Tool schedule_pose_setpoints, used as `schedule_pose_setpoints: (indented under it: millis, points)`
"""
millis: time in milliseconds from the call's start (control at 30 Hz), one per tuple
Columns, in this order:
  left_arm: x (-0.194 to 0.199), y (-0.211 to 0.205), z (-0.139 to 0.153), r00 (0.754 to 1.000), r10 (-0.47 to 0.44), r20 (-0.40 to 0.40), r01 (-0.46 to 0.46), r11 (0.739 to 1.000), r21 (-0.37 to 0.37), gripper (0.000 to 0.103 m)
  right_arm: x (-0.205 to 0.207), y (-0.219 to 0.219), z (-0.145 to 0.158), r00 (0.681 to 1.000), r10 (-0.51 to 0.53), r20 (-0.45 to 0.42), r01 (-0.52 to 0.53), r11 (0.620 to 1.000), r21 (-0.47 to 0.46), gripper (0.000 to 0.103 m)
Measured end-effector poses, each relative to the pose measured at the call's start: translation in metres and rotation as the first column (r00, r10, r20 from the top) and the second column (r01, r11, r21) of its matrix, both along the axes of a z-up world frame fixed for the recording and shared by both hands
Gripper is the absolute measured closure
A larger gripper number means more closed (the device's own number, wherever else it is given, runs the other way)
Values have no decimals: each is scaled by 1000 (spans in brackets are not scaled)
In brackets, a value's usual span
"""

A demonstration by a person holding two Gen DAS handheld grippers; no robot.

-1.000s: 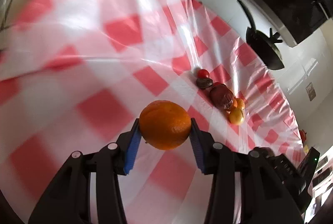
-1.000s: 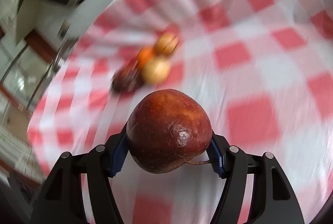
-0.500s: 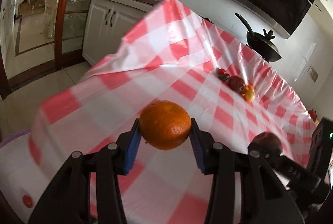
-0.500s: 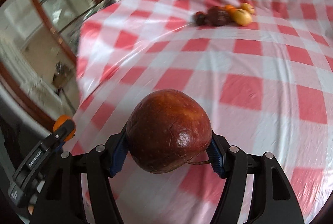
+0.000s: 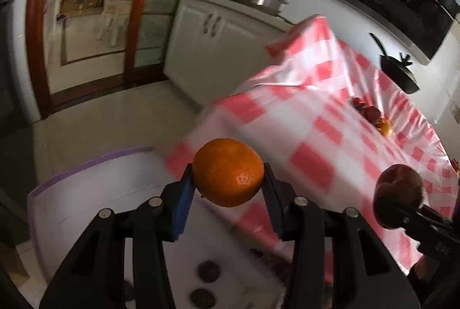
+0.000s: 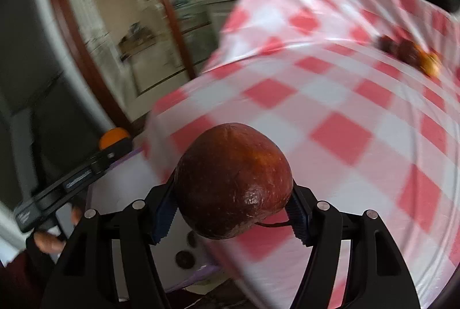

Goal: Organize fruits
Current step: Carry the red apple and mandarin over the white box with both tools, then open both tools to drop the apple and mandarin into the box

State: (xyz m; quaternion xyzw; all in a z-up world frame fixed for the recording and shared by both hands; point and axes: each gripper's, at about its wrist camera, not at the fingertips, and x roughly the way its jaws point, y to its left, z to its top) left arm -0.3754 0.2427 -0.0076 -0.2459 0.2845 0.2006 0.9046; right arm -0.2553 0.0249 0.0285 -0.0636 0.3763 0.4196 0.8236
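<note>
The orange [image 5: 228, 172] sits clamped between the blue pads of the left hand-held gripper [image 5: 228, 188], held up in the air past the corner of the tabletop [image 5: 325, 119], over a white bin [image 5: 86, 194] with a purple rim. Off to the right, the dark red apple [image 6: 233, 179] is pinched just as firmly in the right hand-held gripper [image 6: 234, 211], its jaws closed on the fruit's sides, a thin stem curling out underneath; it hangs above the near edge of the red-and-white checked cloth. Each view catches the other tool: the apple shows at the right edge of the left view, the orange at the left of the right view, with a hand [image 6: 49, 241] wrapped round that gripper's grip. Down in the bin, a few dark round fruits [image 5: 202, 299] lie on the white floor. Far back on the cloth, a small cluster of fruit [image 5: 375, 117], dark red and orange pieces touching, stays on the tabletop. Beyond it, a black pan [image 5: 398, 73] near the wall and white cabinets [image 5: 212, 50] to the left.
</note>
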Motion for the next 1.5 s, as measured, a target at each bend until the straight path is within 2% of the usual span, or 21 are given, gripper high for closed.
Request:
schedule_pose_setpoints:
  millis: [133, 200, 367, 567, 800, 1200, 1267, 1333, 1433, 1467, 1500]
  points:
    - [-26, 17, -19, 998, 43, -55, -43, 999, 6, 57, -36, 26, -3, 990, 133, 54, -131, 991, -37, 38]
    - [-36, 24, -30, 995, 58, -85, -59, 998, -8, 57, -56, 42, -12, 975, 214, 58, -209, 975, -74, 38]
    - [-56, 39, -62, 975, 100, -200, -109, 993, -34, 57, -88, 71, -45, 940, 337, 49, -323, 927, -193, 38]
    - [-68, 43, -91, 931, 132, -340, -146, 989, -15, 57, -101, 91, -81, 919, 393, -15, -382, 883, -272, 38]
    - [-73, 51, -121, 883, 159, -442, -198, 979, -43, 57, -102, 108, -111, 915, 396, -75, -397, 851, -344, 38]
    - [-69, 58, -127, 869, 186, -458, -243, 968, -67, 55, -111, 127, -158, 897, 439, -42, -397, 761, -513, 38]
    - [-70, 59, -129, 870, 195, -453, -251, 966, -65, 48, -115, 128, -159, 892, 451, -31, -398, 751, -528, 38]
    - [-71, 59, -128, 870, 208, -446, -262, 963, -61, 34, -116, 129, -160, 888, 458, -31, -402, 743, -535, 38]
    - [-73, 60, -127, 873, 231, -429, -284, 957, -63, 23, -126, 134, -167, 880, 473, -27, -405, 721, -561, 38]
    - [-74, 61, -126, 875, 238, -422, -292, 954, -68, 22, -127, 133, -165, 878, 478, -18, -406, 726, -555, 34]
    - [-74, 62, -126, 876, 241, -417, -296, 953, -71, 20, -128, 132, -163, 877, 481, -7, -406, 732, -547, 23]
